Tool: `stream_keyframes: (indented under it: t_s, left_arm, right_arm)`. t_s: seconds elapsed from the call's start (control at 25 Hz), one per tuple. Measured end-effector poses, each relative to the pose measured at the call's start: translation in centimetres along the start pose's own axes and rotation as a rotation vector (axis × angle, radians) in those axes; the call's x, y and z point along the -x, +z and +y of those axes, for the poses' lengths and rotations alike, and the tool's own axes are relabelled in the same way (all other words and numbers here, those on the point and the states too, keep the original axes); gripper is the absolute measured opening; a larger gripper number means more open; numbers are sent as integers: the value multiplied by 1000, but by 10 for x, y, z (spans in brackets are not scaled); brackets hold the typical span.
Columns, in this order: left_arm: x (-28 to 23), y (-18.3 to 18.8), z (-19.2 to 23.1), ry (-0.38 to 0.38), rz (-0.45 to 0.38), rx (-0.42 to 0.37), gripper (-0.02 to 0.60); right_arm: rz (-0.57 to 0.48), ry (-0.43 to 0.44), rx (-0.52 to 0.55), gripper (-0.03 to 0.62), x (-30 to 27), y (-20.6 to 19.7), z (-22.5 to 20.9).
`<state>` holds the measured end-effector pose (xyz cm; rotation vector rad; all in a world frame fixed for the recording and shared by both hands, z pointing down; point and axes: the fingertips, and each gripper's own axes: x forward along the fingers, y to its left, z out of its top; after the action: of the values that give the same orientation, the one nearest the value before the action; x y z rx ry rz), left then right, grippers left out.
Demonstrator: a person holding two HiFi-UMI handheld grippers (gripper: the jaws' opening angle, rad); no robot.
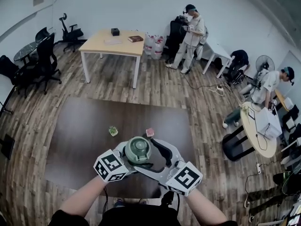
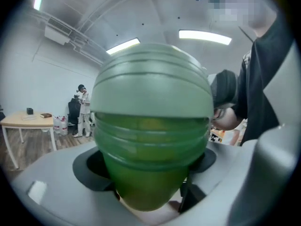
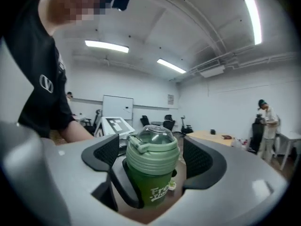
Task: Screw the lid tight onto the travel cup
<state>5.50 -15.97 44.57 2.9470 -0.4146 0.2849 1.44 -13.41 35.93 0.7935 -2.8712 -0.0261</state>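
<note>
A green travel cup with a pale green lid and clear dome is held up over the dark table's near edge. My left gripper is shut on the cup's body. In the left gripper view the cup fills the picture between the dark pads. My right gripper comes in from the right at lid height. In the right gripper view its jaws stand open on either side of the lid with small gaps. A black finger of the left gripper curves round the cup's lower side.
On the dark brown table sit a small potted plant and a pink block, beyond the cup. Farther off are a wooden table, office chairs at left, a round table at right, and people at the back.
</note>
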Motion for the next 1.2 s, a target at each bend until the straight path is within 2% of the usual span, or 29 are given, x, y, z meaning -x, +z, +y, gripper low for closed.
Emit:
stream_keyframes:
  t_s: [0.08,0.2,0.28,0.36,0.4,0.48,0.64,0.76,0.84,0.92,1.0,1.12,1.2]
  left_arm:
    - [4,5,-14,-89,-14,1,416]
    - [4,5,-35,-180,29,-57,416]
    - [2,2,-39,-179,66,-90,416]
    - [1,-3,-32,-113,112,-134,414]
    - [1,-5,-28,-76,129,-153,414]
    - [2,-6,-19,-23,129,-136,414]
    - [2,-7,-1,70,121,-77,414]
    - [1,-8,5,98,121,-64,414]
    - [0,-8,4,87,106,-53,414]
    - [0,-6,3,62,92,-34,414]
    - [2,-6,2,32,85,-13,414]
    - [6,-7,-6,-39,83,-4,414]
    - [7,-5,-21,-121,82,-11,416]
  right_arm:
    - [-31,159,30,422,8,7,5]
    - [7,348,86,420,13,6,15]
    - [54,399,104,411,13,2,16]
    - [128,385,134,387,12,-5,12]
    - [161,358,139,385,11,-7,11]
    - [190,270,121,383,5,-6,9]
    - [192,-34,33,382,-8,-8,-1]
    - [206,-268,-26,382,-12,-11,-5]
    - [193,-329,-28,383,-13,-10,-4]
    - [154,-297,-18,385,-13,-8,-1]
    - [96,-207,-12,385,-10,-2,3]
    - [10,-26,-2,390,7,10,9]
    - [-8,145,30,390,19,14,15]
